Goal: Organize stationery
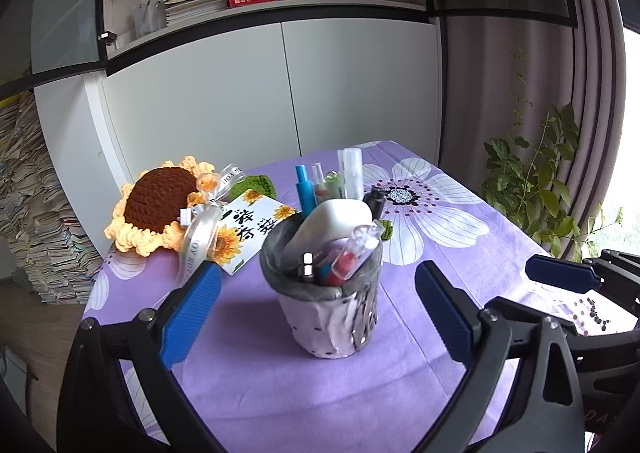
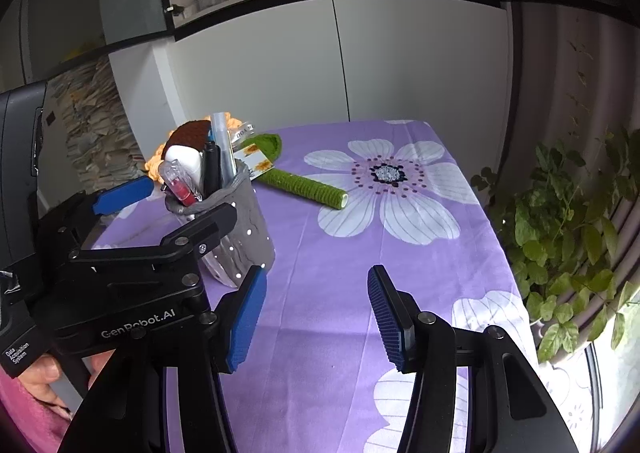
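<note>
The left gripper [image 1: 318,307] stands wide open around the fabric pen holder [image 1: 332,317], its pads clear of the walls and holding nothing. The right gripper [image 2: 316,317], half open and empty, hovers over bare purple tablecloth [image 2: 400,253] to the holder's right. The holder is crammed: a white case [image 1: 332,221], a blue marker [image 1: 305,193], a white spray bottle [image 1: 353,173] and a red-filled tube [image 1: 352,257] leaning over the rim. Risk: a pad brushing the soft wall could tip the holder or dislodge the tube. Just behind the holder lie a crocheted sunflower [image 1: 158,205] and its sunflower card [image 1: 244,235].
</note>
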`<state>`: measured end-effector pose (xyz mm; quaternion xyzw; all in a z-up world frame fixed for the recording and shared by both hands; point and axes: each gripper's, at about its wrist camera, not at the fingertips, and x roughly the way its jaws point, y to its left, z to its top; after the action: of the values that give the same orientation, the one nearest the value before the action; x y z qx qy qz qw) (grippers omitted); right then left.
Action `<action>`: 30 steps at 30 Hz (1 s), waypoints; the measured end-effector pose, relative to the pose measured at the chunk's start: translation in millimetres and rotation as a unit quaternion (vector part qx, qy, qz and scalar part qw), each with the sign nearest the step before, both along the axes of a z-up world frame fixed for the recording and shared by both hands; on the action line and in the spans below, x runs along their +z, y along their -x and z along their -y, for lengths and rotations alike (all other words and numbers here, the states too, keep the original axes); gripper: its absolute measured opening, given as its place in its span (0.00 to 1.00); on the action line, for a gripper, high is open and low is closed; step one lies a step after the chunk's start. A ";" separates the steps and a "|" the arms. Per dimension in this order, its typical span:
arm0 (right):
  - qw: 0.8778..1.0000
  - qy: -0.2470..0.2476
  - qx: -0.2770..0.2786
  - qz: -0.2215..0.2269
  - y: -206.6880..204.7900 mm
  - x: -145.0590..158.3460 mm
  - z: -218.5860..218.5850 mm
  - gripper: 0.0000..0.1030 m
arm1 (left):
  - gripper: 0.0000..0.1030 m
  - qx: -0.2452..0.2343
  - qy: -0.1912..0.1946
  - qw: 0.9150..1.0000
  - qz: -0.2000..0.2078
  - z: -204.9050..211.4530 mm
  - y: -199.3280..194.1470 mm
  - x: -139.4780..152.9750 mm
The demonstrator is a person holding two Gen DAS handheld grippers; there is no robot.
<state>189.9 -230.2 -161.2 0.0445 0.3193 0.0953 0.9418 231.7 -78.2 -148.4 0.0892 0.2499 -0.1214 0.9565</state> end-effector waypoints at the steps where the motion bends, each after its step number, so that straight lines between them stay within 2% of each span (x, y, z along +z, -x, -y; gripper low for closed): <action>1: 1.000 0.002 -0.001 0.002 2.1 2.2 -0.5 0.52 | 0.95 0.002 0.000 1.000 0.002 -2.1 3.3 2.4; 5: 1.000 0.011 -0.001 0.013 10.6 11.8 -5.4 0.52 | 0.96 0.018 -0.006 1.000 0.020 -10.1 22.5 18.4; 10: 0.999 0.021 0.001 0.035 27.3 30.4 -14.4 0.52 | 0.99 0.048 -0.037 0.995 0.085 -20.4 59.8 46.7; 13: 0.998 0.033 -0.003 0.053 40.1 44.6 -20.7 0.53 | 0.99 0.064 -0.046 0.992 0.102 -28.5 77.7 59.4; 15: 0.997 0.041 -0.005 0.065 49.8 54.3 -25.9 0.65 | 0.99 0.072 -0.042 0.990 0.110 -36.1 90.0 66.8; 21: 0.989 0.073 -0.022 0.124 92.5 88.3 -40.1 0.82 | 0.99 0.084 -0.005 0.990 0.115 -56.5 126.3 85.5; 30: 0.976 0.090 -0.038 0.194 160.1 125.7 -56.0 0.85 | 0.99 0.092 -0.016 0.985 0.145 -60.4 179.8 105.0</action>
<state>29.8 -174.2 -35.5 -0.0477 0.1357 0.0373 0.9889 51.9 -17.8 -43.4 0.0981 0.1177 -0.0149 0.9881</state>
